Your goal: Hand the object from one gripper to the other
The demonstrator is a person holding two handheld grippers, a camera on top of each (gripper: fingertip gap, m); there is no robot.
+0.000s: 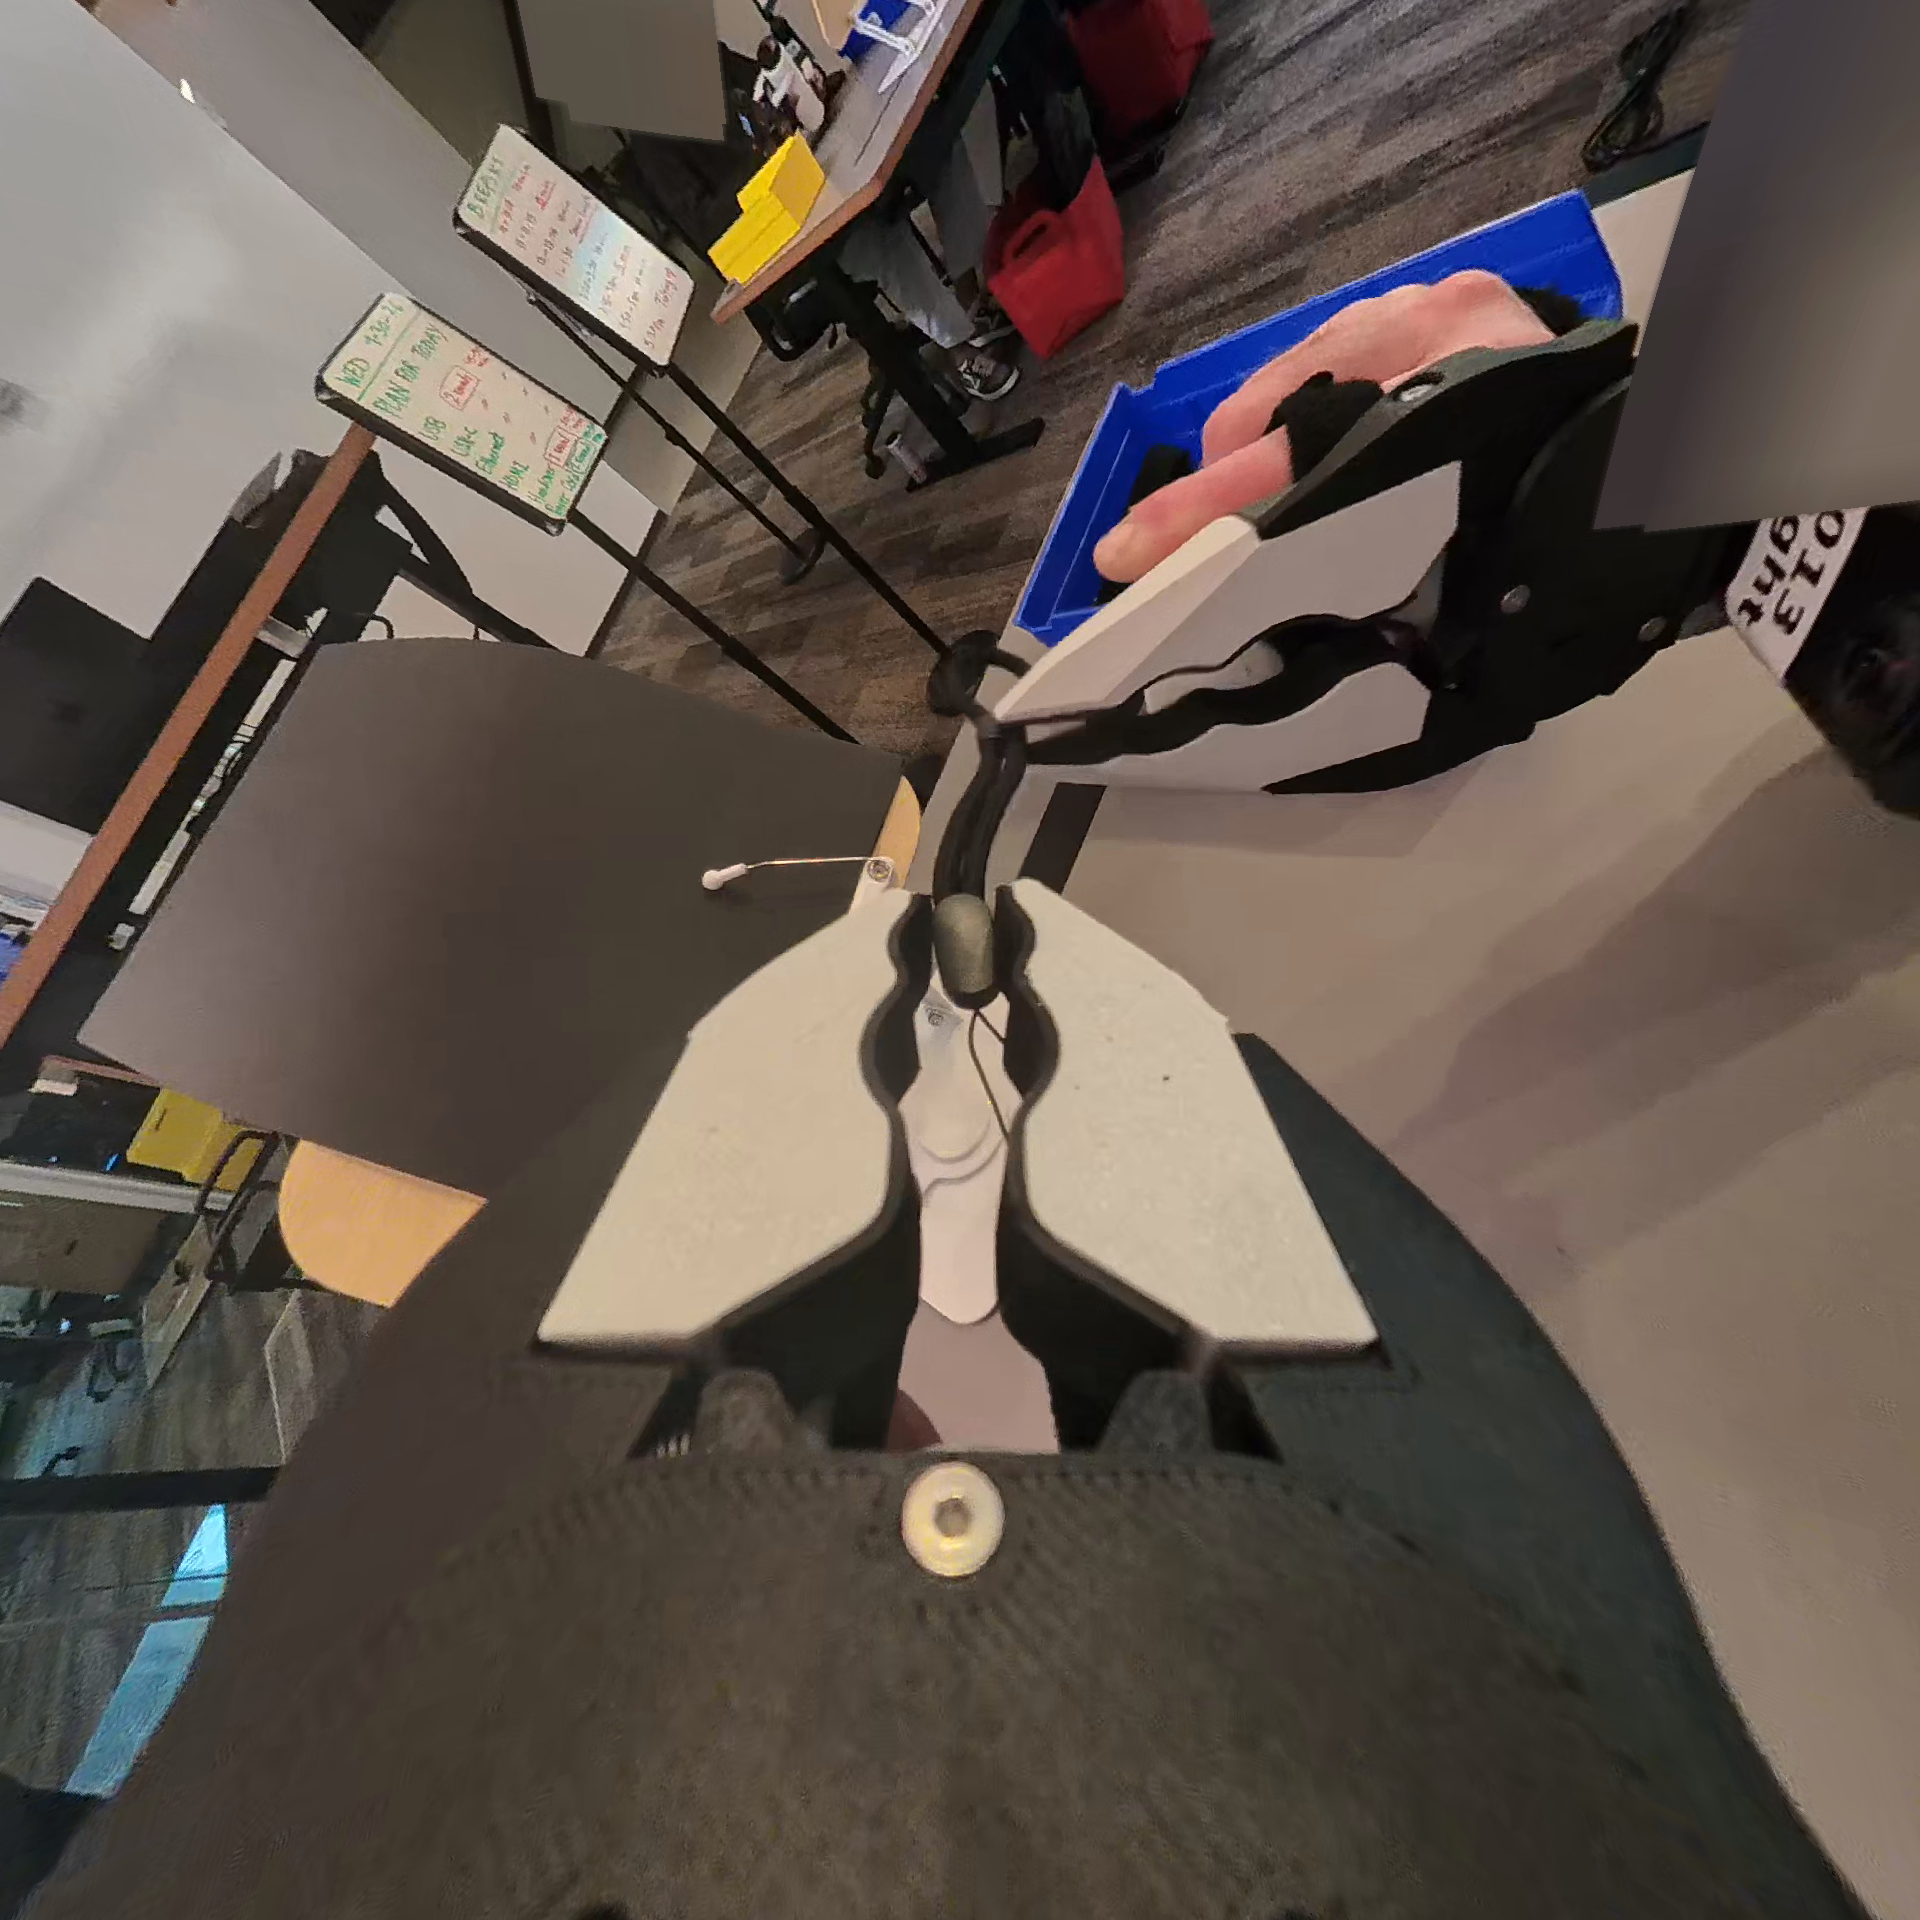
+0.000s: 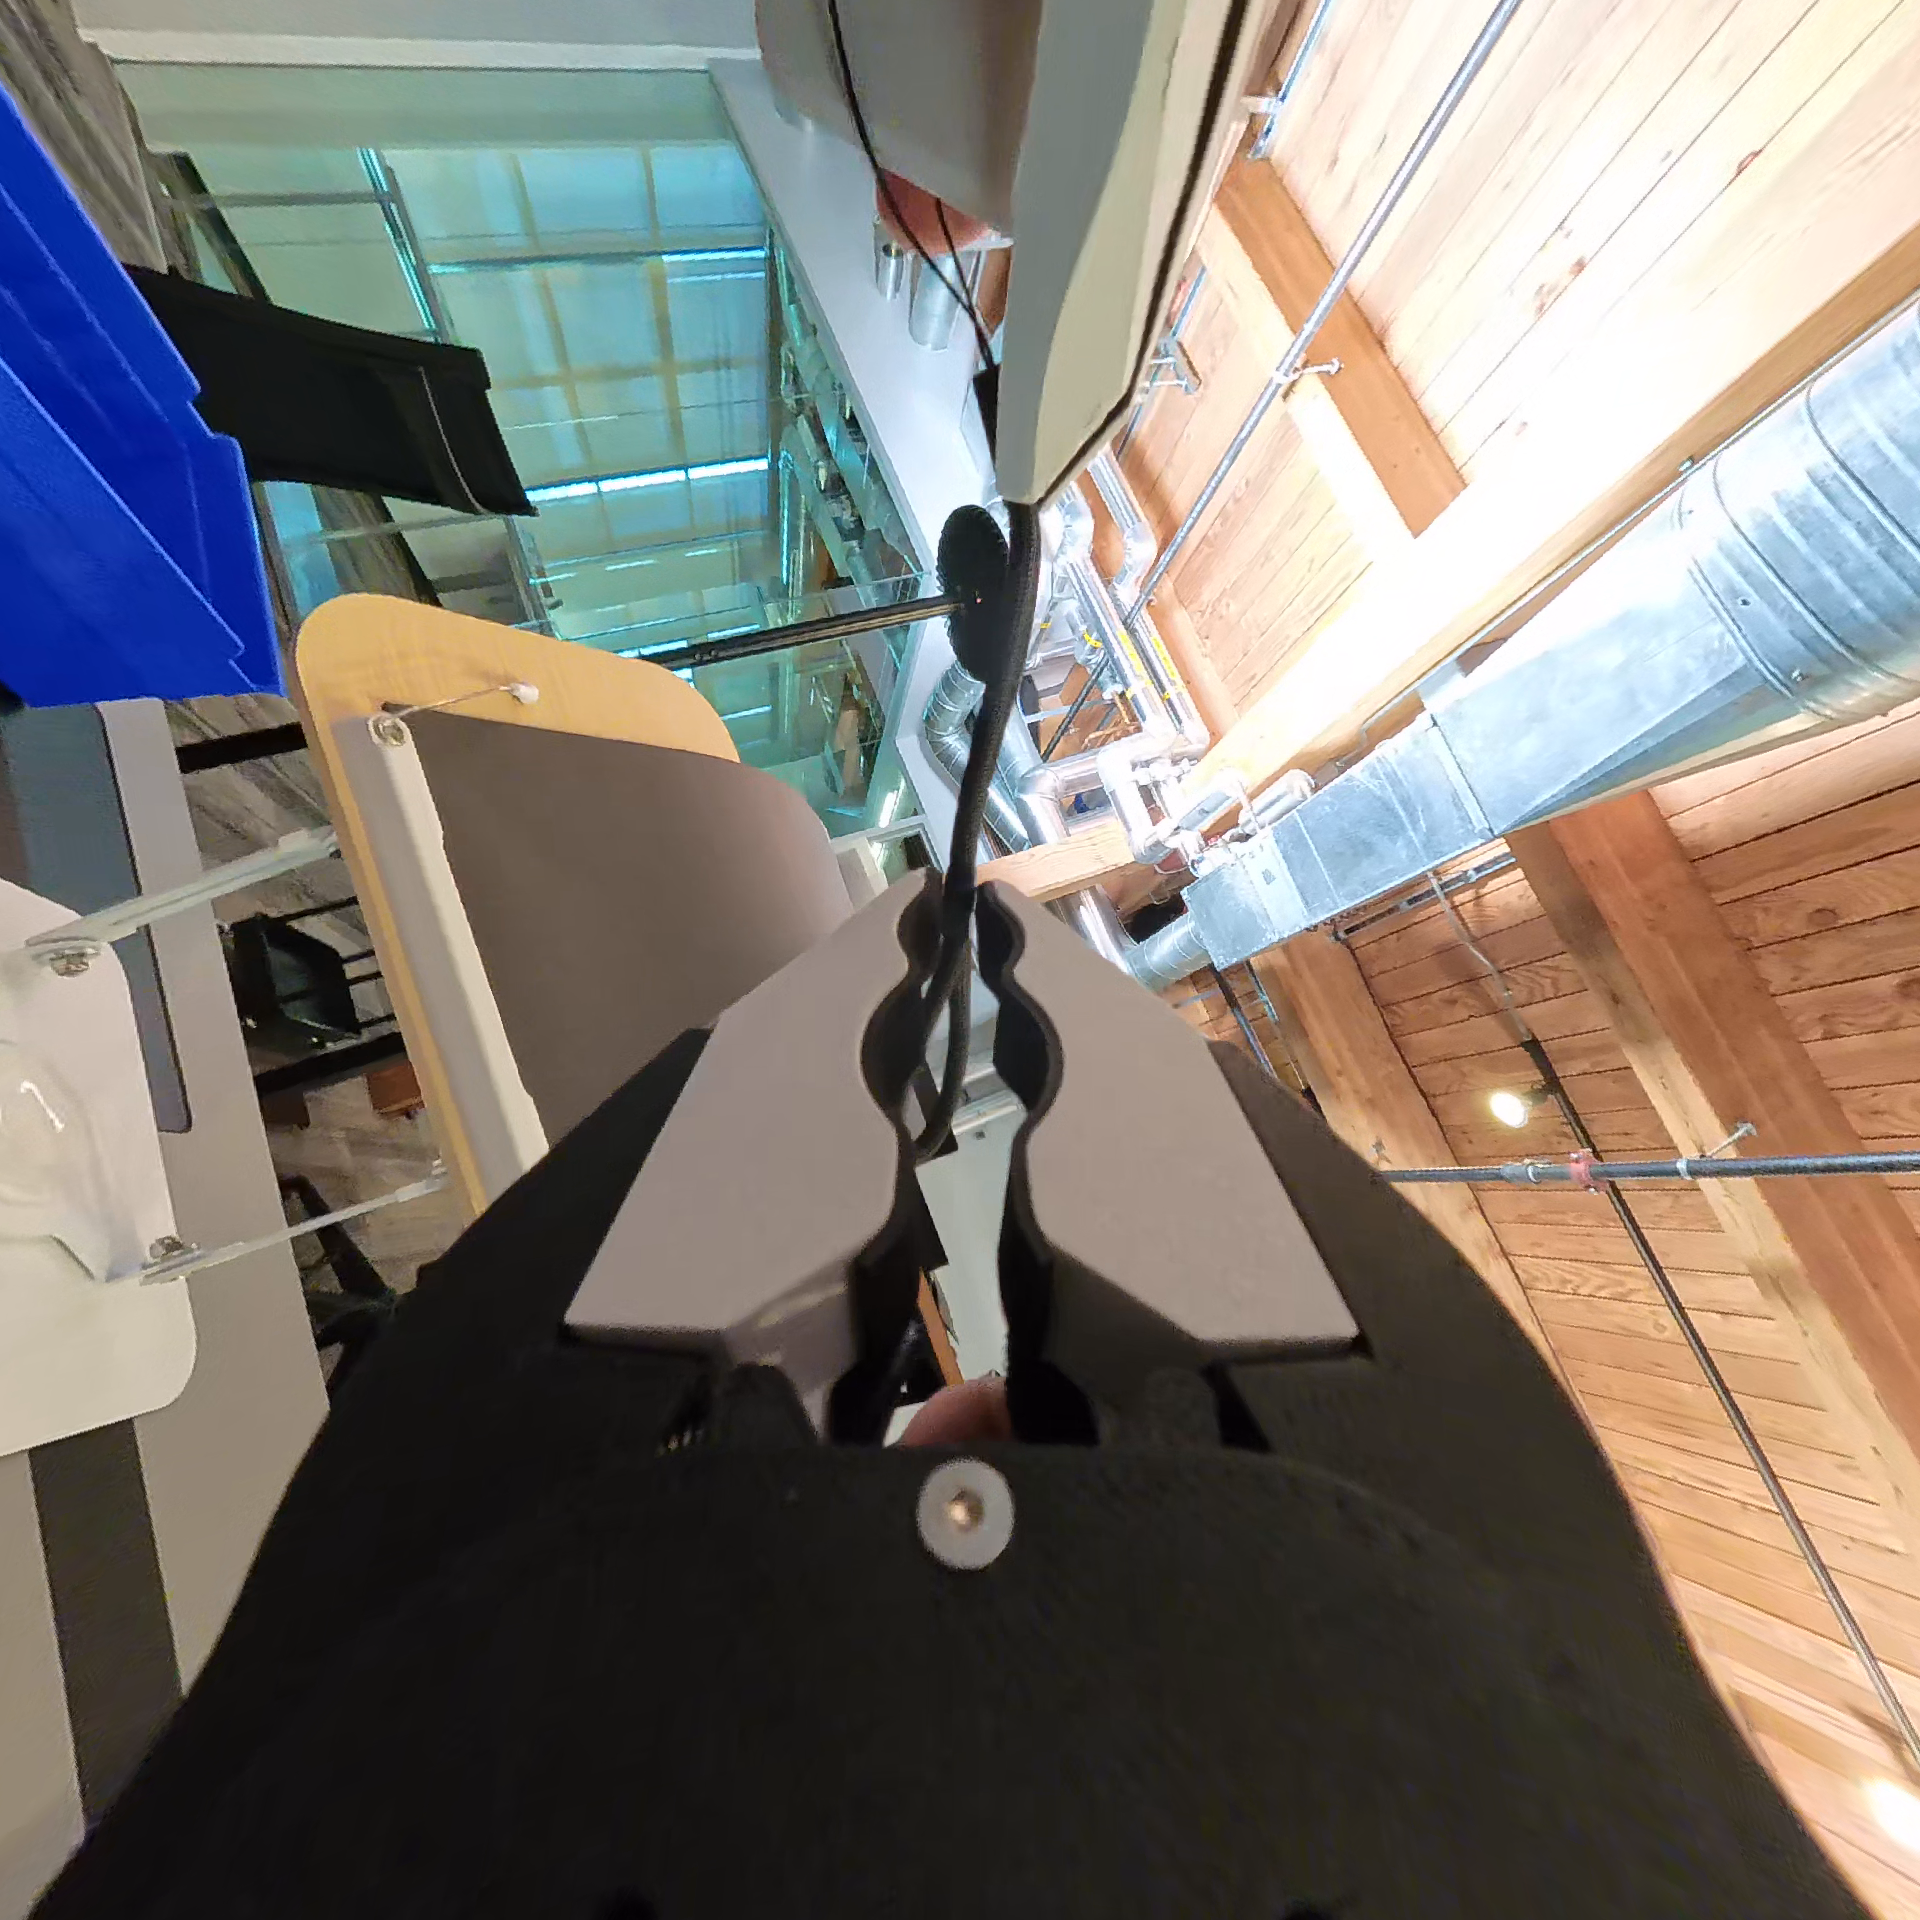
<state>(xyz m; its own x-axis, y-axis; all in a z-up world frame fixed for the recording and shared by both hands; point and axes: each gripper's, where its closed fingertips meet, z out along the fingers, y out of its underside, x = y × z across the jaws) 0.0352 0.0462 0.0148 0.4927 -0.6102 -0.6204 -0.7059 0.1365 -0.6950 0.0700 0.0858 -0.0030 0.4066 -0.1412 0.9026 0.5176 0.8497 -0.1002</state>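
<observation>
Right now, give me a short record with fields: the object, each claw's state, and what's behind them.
object: black braided cable, spanning both claws
left claw: shut on the cable's plug end
right claw: shut on the cable, its cords running between the fingers
handover: both claws grip at once, neither has let go
background: blue bin behind the right claw

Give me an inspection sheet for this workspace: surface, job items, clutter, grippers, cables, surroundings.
Surface: pale table, mostly bare where visible.
Job's things: black braided cable, bundled, spanning between both grippers.
Clutter: blue bin on the table's far edge.
Grippers: left gripper closed on the cable's connector end; right gripper closed on its cords.
Cables: only the black braided cable.
Surroundings: two whiteboards, yellow boxes, red bag; wooden ceiling with ducts.
</observation>
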